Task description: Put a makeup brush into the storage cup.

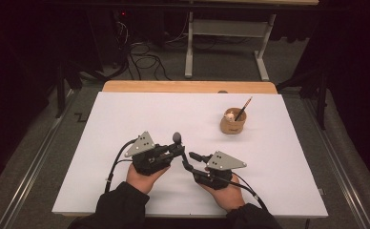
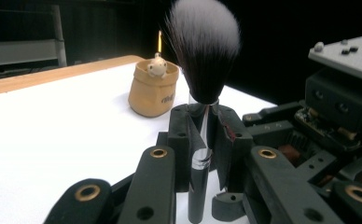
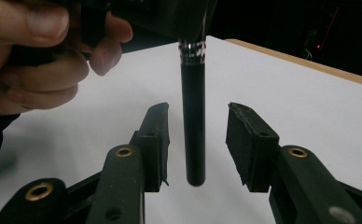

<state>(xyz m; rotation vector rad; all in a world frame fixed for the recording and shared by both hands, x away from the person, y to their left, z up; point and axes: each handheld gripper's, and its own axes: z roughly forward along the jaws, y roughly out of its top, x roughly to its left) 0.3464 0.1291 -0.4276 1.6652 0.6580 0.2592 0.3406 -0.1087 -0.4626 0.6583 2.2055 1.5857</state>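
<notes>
The makeup brush (image 2: 202, 93) is held upright, bristles up, clamped around its metal collar by the left gripper (image 2: 202, 140), well short of the tan pot (image 1: 233, 121) that stands on the white table (image 1: 126, 114) with a pencil in it. The brush's black handle (image 3: 194, 126) is flanked by the jaws of the right gripper (image 3: 195, 140), which are spread wide and kept apart from it on both sides.

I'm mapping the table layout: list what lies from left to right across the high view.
Left gripper holding the black-handled makeup brush upright → right gripper → tan cup-shaped holder with a pencil in it.
</notes>
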